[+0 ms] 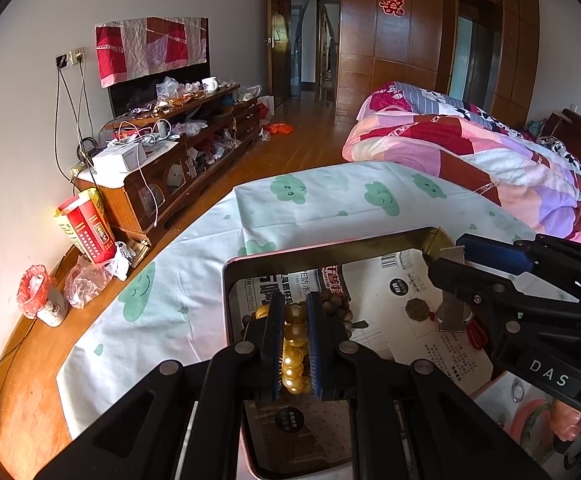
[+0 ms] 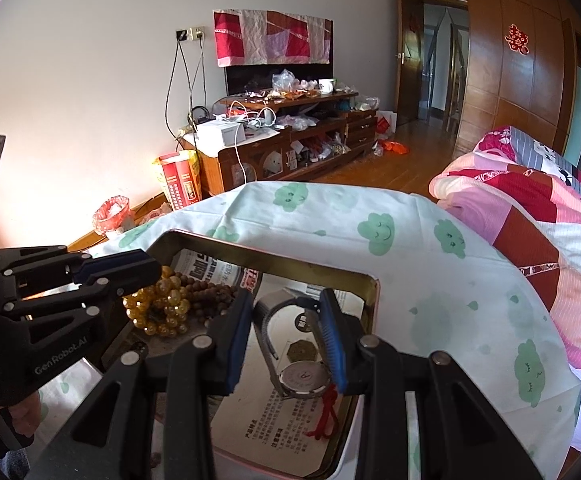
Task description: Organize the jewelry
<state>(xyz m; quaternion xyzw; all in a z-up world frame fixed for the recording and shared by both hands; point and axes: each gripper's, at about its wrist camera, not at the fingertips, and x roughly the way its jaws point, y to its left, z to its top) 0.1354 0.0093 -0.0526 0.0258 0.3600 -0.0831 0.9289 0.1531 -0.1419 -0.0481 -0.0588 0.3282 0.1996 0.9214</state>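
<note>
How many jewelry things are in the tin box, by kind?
Yellow bead bracelet: 1
Brown bead string: 1
Watch: 1
Brass charm with red cord: 1
Total: 4
The left gripper holds the yellow beads; the right gripper holds the watch.

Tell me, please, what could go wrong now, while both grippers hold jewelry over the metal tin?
1. The left gripper pinches only part of the yellow bead bracelet; its loose loops may snag the brown bead string beside it.
2. The right gripper grips the watch by its mesh band, so the case may swing or slip.
3. The grippers work close together inside the tin and could collide.
</note>
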